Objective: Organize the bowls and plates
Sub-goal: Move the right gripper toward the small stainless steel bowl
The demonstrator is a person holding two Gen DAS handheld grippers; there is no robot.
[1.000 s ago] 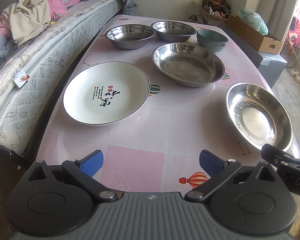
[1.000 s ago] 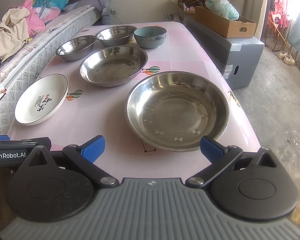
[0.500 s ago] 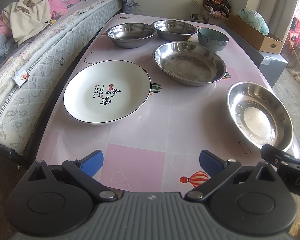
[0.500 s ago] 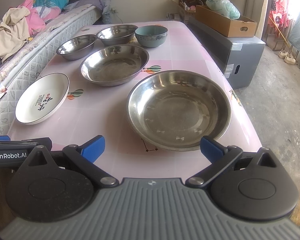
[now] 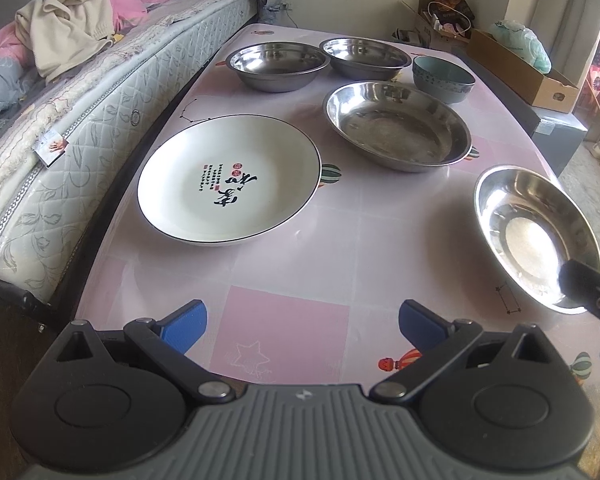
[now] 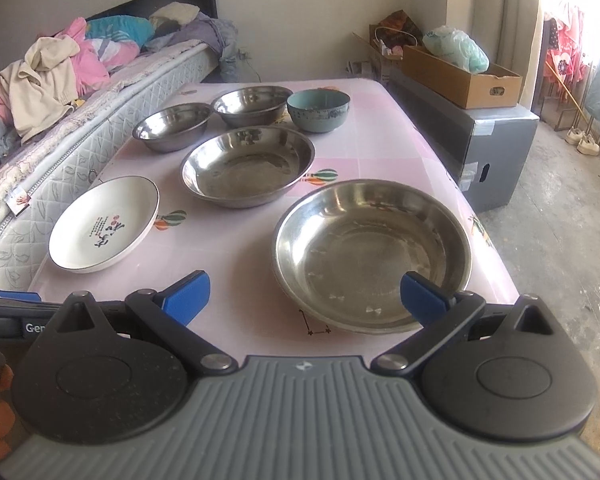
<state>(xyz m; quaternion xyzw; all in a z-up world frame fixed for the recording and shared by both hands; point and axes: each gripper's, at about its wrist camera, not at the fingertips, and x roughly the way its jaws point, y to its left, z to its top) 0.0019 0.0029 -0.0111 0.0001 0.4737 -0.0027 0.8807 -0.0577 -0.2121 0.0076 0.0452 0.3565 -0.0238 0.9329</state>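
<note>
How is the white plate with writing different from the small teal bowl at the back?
The white ceramic plate is wide and shallow; the small teal bowl is narrow and deep. The plate carries dark writing at its centre; the bowl has a patterned band at its rim. Both sit upright and empty.
</note>
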